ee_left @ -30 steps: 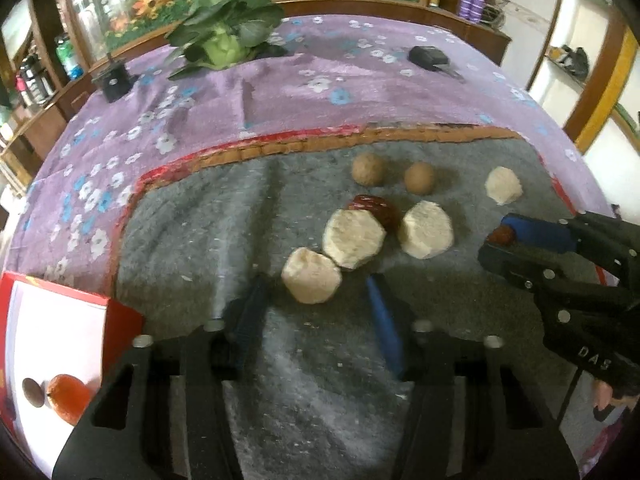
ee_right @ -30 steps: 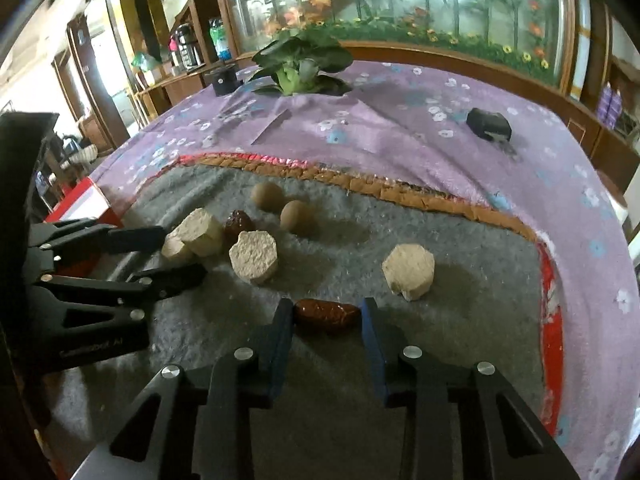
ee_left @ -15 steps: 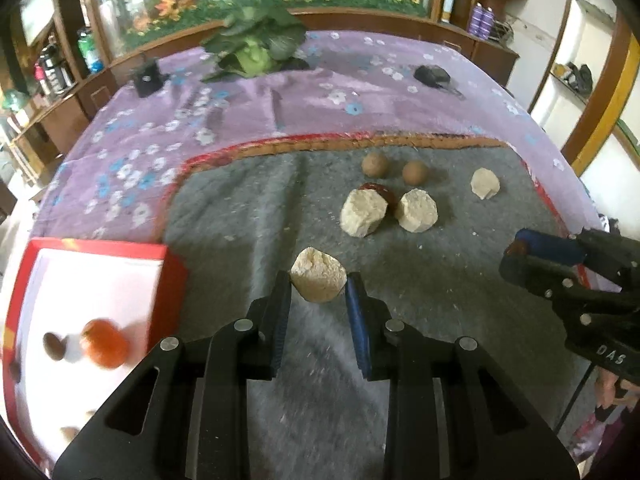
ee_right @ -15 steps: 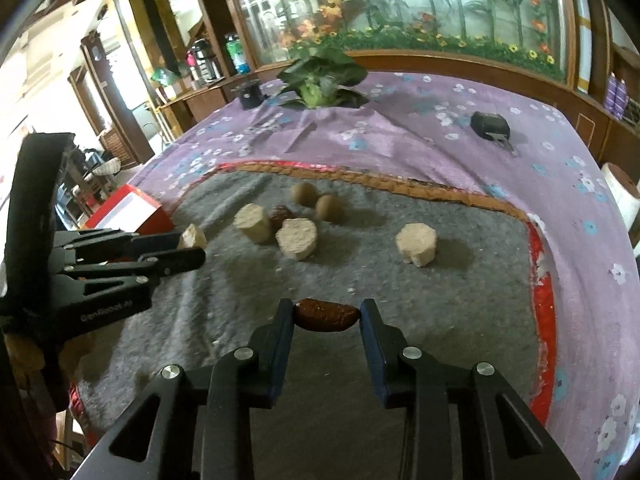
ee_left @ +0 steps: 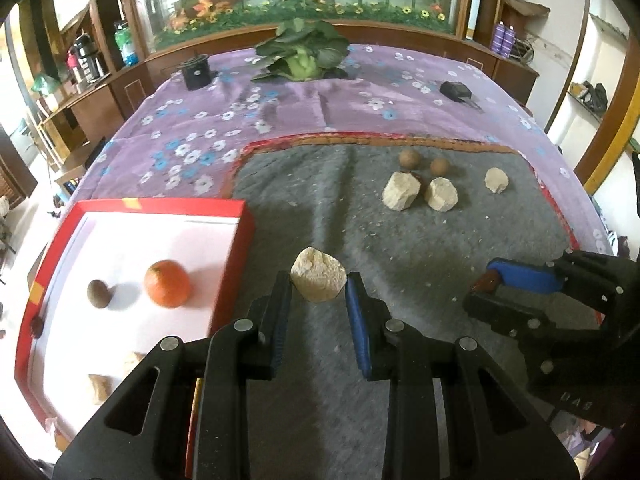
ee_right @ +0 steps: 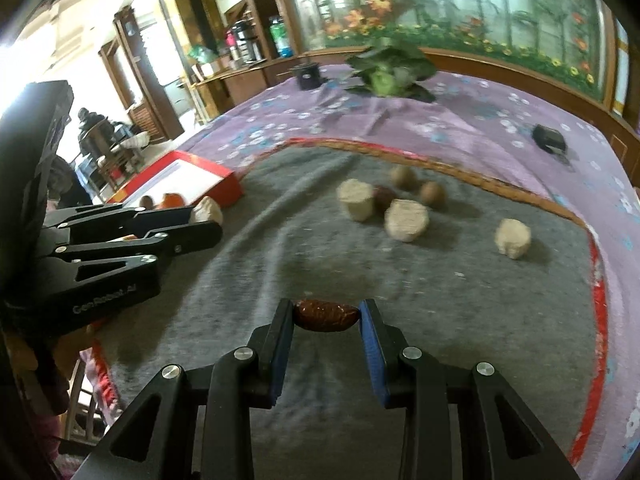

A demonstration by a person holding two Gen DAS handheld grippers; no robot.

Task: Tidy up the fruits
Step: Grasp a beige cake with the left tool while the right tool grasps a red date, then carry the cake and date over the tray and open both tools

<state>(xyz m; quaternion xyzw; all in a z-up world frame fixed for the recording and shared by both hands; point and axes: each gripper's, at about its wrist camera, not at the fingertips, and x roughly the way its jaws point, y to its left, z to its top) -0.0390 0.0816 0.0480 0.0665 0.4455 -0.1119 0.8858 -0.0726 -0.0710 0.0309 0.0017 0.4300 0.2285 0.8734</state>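
The left gripper (ee_left: 318, 294) is closed on a pale lumpy chunk (ee_left: 319, 279), seen at lower centre of the left wrist view; its jaws have just been closing, and the piece now sits clamped between the pads, clear of the grey felt mat (ee_left: 400, 248). The chunk looks light, dry and crumbly: crumbs lie scattered on the mat, so a hard squeeze would likely chip it. Its faceted sides give flat seats for the pads, and the present hold across its widest part appears sound. The right gripper (ee_right: 326, 316), at lower centre of its own view, is nearly closed on a dark red date-like fruit (ee_right: 325, 315), pinched end to end. That fruit is glossy and wrinkled, probably soft and a little slippery; a hold across the middle would seem more secure than on the tapered tips. The red tray (ee_left: 236, 216), at left of the left wrist view, already contains an orange fruit (ee_left: 167, 283) and a small brown fruit (ee_left: 98, 293). Three more pale chunks and two round brown fruits remain on the mat at upper right of that view.
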